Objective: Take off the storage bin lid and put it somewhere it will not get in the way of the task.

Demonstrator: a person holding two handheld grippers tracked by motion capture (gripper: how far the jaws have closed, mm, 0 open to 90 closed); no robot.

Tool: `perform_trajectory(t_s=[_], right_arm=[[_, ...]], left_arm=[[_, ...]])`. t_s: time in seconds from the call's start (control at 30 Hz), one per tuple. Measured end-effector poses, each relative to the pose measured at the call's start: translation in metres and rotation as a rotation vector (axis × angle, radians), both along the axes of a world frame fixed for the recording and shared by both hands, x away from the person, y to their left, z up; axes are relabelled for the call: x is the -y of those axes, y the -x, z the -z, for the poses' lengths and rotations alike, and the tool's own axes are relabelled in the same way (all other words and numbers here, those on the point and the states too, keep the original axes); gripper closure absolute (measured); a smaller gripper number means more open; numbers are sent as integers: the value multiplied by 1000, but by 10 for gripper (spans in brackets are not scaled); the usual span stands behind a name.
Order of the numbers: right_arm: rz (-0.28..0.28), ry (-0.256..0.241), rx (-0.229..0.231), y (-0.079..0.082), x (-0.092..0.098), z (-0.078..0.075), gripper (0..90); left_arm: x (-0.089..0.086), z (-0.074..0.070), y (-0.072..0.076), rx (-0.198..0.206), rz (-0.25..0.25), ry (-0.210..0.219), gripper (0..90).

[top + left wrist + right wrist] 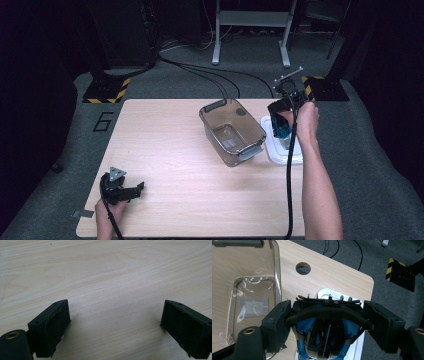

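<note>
Table (165,150) comes first: it is wide, made of pale wood, and carries everything. On it, near the far edge and a bit right of the middle, sits a clear box (231,131) with grey handles and nothing inside. Just past the box, by the far right corner, lies a white lid (272,150), flat on the wood. The right gripper (281,122) hangs above that lid, and its 2 black jaws squeeze a blue and black thing (325,332) from both sides. It looks like a small toy or tool with thin spikes on top, but I cannot tell just what it is. Its long side runs straight across from one jaw to the other. The open box lies just beside the gripper, toward the middle of the table, so a short move that way would likely bring the blue thing over the box. The left gripper (131,191) rests at the near left corner, well apart from all this, with its jaws spread wide and nothing between them.
</note>
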State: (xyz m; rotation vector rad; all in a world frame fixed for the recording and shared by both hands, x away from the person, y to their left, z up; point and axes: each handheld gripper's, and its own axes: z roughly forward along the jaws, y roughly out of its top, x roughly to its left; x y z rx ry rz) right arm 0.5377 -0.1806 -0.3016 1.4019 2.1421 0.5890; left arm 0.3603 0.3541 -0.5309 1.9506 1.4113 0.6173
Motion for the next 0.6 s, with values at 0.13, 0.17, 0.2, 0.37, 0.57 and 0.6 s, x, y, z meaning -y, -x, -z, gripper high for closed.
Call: perform_trajectory(t_s=[0.13, 0.17, 0.2, 0.37, 0.57, 0.6], right_arm=[[-10, 11, 20, 0, -3, -7, 243], [-10, 8, 23, 0, -4, -9, 243], [-10, 8, 23, 0, -4, -9, 243], [-29, 22, 48, 3, -15, -19, 243], [-68, 27, 103, 10, -31, -33, 243], [-76, 25, 107, 11, -35, -35, 243]], left_arm=[[0, 0, 0, 0, 0, 0, 84], [0, 0, 0, 0, 0, 0, 84], [0, 0, 0, 0, 0, 0, 84], [0, 0, 0, 0, 0, 0, 84], [0, 0, 0, 2, -1, 0, 84], [0, 0, 0, 3, -1, 0, 84]])
